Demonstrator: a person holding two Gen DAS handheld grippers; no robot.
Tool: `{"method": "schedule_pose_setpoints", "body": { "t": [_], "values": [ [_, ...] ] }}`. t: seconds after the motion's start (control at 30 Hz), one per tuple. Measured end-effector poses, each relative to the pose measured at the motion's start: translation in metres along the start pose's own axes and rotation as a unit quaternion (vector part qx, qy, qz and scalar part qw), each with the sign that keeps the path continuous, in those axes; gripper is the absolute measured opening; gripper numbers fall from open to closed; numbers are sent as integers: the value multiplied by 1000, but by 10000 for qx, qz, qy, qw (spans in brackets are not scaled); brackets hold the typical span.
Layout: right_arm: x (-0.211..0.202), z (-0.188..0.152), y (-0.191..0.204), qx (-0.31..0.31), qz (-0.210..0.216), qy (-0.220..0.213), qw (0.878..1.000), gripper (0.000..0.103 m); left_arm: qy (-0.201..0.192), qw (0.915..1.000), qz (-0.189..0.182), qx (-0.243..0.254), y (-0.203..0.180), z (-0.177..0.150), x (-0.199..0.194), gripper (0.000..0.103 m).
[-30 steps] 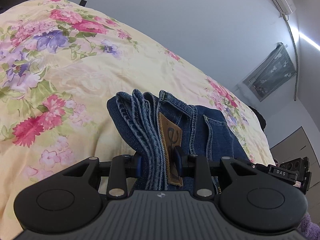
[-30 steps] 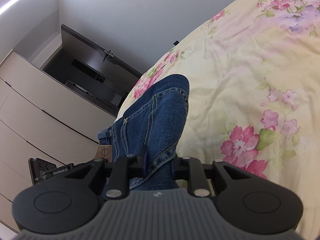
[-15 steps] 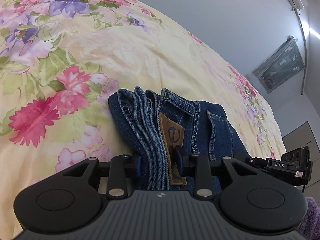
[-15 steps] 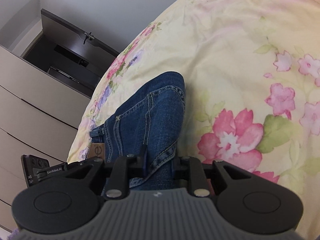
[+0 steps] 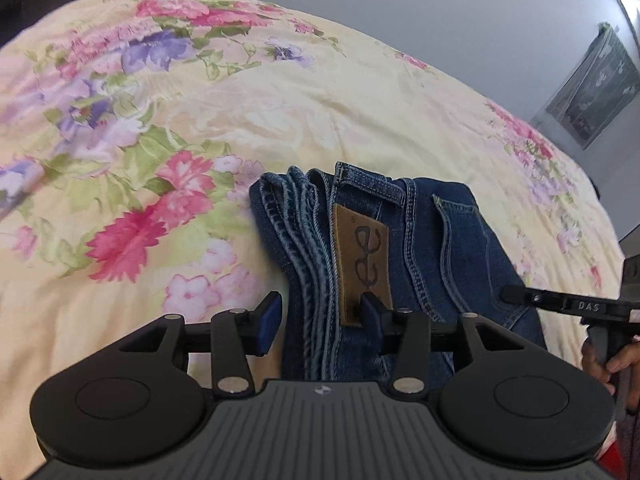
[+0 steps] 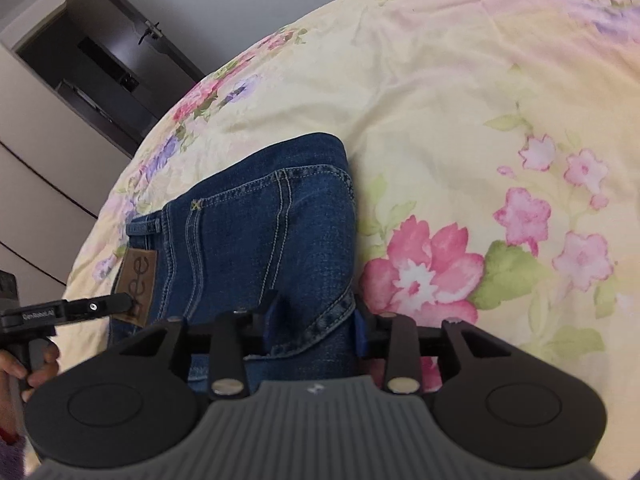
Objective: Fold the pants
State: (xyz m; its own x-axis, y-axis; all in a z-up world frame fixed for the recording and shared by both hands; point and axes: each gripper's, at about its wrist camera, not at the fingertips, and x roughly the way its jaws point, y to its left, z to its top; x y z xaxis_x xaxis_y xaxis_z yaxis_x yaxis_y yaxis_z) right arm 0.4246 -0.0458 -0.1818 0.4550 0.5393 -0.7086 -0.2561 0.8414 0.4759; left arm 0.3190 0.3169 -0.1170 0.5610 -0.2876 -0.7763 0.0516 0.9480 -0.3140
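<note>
Both tongs are opening around the folded jeans on the bed. The left tongs show a clear gap beside the stacked hems. The right tongs straddle the fold, their pads partly hidden by denim.

Both grippers angled downward, jaws opening.
Left gripper and right gripper each straddle fabric, pads parting; fingers wrap a handle at lower left.
</note>
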Motion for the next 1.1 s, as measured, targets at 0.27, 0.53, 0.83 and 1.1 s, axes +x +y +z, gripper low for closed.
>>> {"method": "schedule_pose_setpoints", "body": {
  "t": [0.27, 0.53, 0.83, 1.1],
  "values": [
    [-64, -26, 38, -1182, -533, -679, 9892, 44, -529, 9976, 207, 389, -33, -18, -57, 51],
    [-59, -67, 72, -2113, -664, -483, 9740, 37, -332, 9919, 537, 1104, -61, -52, -23, 41],
    [-24, -81, 51, -2035, -716, -86, 9764, 35, 4, 9859, 922, 1397, -62, -64, 7, 43],
    [-73, -61, 70, -2075, -663, -281, 9756, 36, -479, 9872, 903, 1222, -90, -50, -47, 43]
  ]
}}
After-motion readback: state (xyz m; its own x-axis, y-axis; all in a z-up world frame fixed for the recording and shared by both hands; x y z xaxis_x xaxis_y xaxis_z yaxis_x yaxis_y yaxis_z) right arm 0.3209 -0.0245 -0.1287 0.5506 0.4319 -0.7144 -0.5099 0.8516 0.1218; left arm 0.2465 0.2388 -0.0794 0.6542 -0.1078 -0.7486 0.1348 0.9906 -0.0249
